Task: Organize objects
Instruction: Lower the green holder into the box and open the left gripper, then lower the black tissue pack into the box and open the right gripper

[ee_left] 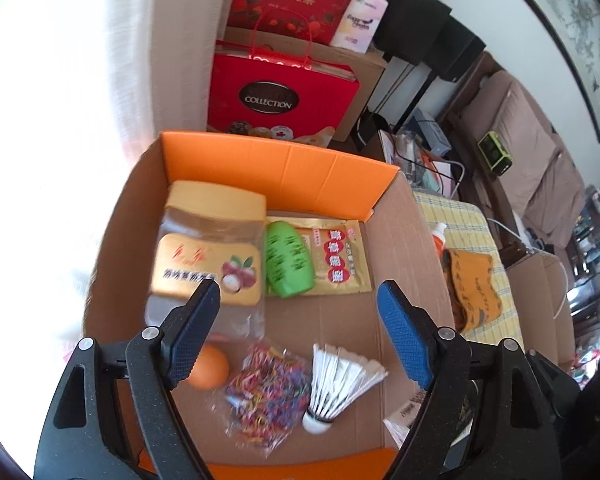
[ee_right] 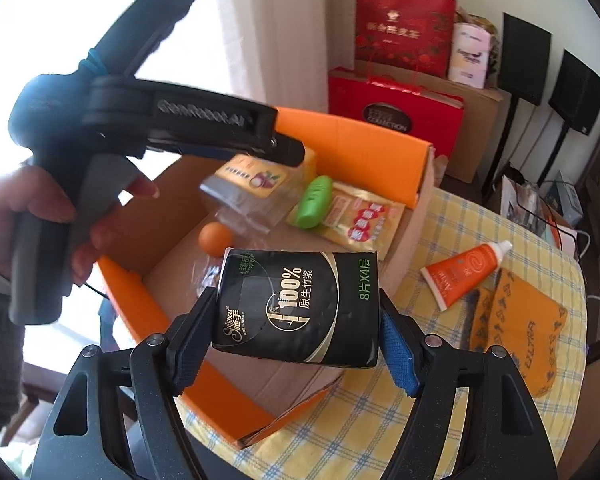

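Note:
An open cardboard box point(ee_left: 404, 248) with orange flaps holds a gold jar point(ee_left: 208, 248), a green bottle point(ee_left: 288, 260), a gold sachet point(ee_left: 340, 258), an orange ball point(ee_left: 208, 368), a bag of coloured bands point(ee_left: 264, 388) and a shuttlecock point(ee_left: 336, 380). My left gripper point(ee_left: 300, 328) is open and empty above the box; it also shows in the right wrist view point(ee_right: 204, 128), held over the box point(ee_right: 364, 148). My right gripper point(ee_right: 296, 320) is shut on a black tissue pack point(ee_right: 300, 308), held above the box's near right part.
The box stands on a table with a yellow checked cloth point(ee_right: 440, 232). On the cloth right of the box lie an orange tube point(ee_right: 464, 268) and an orange towel point(ee_right: 516, 320). Red gift bags point(ee_left: 280, 88) and cartons stand behind the box. A sofa point(ee_left: 532, 140) is at the right.

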The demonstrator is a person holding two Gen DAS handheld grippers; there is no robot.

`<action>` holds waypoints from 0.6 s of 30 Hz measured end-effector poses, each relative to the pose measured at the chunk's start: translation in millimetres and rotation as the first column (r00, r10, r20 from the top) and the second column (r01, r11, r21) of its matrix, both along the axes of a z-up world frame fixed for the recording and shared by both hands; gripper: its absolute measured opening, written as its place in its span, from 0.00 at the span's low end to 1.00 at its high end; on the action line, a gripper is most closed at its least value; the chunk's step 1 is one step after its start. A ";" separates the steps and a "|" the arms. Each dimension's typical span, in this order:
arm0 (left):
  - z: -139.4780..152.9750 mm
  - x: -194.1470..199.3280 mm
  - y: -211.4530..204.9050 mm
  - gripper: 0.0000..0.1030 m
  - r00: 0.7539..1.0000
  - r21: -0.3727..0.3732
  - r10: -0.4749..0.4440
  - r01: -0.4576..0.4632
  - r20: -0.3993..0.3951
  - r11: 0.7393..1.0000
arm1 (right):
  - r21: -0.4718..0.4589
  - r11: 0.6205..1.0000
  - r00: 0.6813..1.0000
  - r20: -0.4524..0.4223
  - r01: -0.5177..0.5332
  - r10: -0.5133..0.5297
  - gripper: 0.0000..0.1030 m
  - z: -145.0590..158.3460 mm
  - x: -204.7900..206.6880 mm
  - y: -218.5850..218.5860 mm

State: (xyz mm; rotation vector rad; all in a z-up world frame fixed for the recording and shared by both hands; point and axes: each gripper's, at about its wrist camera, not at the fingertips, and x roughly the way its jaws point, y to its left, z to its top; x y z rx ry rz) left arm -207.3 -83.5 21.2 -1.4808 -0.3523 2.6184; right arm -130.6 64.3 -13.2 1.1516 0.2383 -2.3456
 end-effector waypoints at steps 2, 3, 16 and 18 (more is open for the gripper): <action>1.6 10.9 -6.5 0.77 1.000 -0.004 0.017 -0.018 -0.013 1.000 | 0.024 1.000 1.000 0.010 -0.019 0.018 0.74 -5.1 2.4 -5.2; 2.0 15.8 -9.2 0.85 0.999 -0.006 0.027 -0.027 -0.020 1.000 | 0.035 0.999 1.000 0.013 -0.023 0.022 0.74 -7.7 3.4 -7.3; 8.6 50.6 -13.0 0.91 0.997 -0.010 0.033 -0.034 -0.070 0.999 | 0.020 1.000 1.000 -0.005 0.021 -0.021 0.75 0.7 14.6 6.7; 9.8 55.6 -8.0 0.91 0.997 -0.011 0.021 -0.022 -0.076 1.000 | -0.002 0.999 0.999 -0.016 0.048 -0.048 0.75 6.7 16.1 16.0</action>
